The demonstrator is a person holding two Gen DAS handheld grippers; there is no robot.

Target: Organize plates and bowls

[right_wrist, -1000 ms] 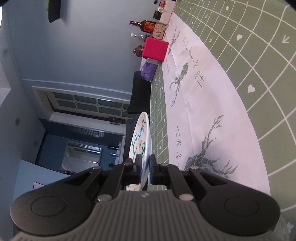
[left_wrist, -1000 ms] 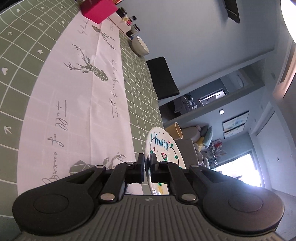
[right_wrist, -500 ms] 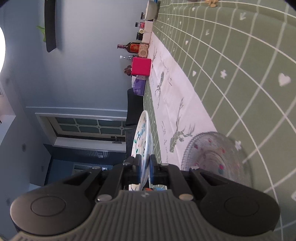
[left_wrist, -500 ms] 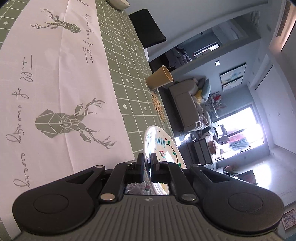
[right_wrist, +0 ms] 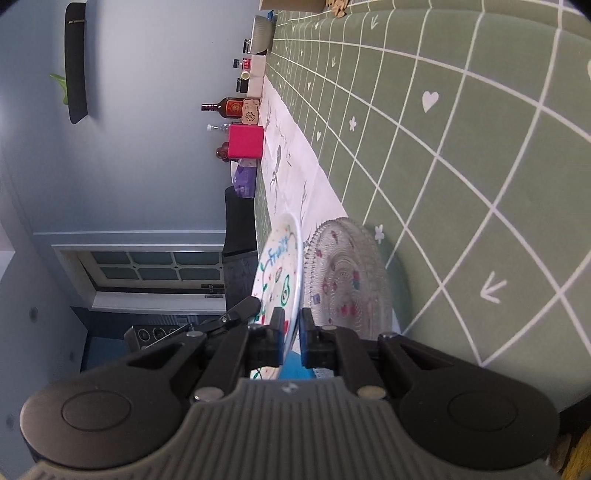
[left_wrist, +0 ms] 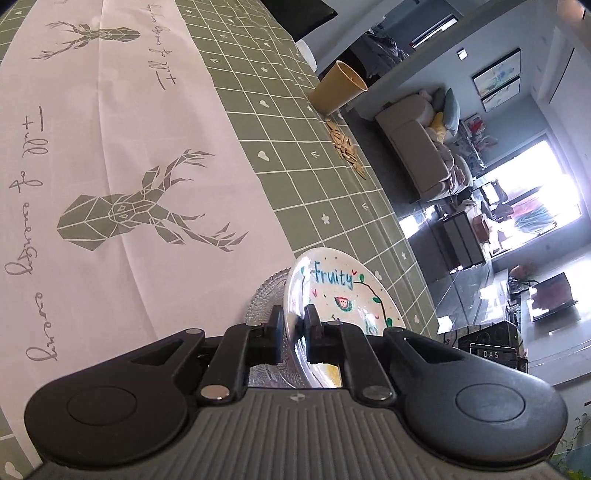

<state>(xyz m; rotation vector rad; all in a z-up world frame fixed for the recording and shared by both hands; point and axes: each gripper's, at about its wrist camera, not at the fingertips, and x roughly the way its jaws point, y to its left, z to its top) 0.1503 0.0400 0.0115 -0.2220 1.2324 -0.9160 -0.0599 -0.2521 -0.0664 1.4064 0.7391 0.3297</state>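
Observation:
Both grippers pinch the rim of one white plate painted with "Fruity" and fruit. My left gripper is shut on its near edge. My right gripper is shut on the opposite edge, where the plate shows edge-on. The plate hangs just above a clear patterned glass plate lying on the green checked tablecloth; its rim also shows in the left wrist view. The left gripper's fingers appear in the right wrist view.
A yellow cup and scattered seeds sit near the table edge. A grey bowl, bottles, jars and a pink box stand at the far end. A white deer-print runner crosses the table.
Both grippers have carried the white plate along the table and lowered it toward the glass plate, which now lies right under it. Both grips are unchanged.

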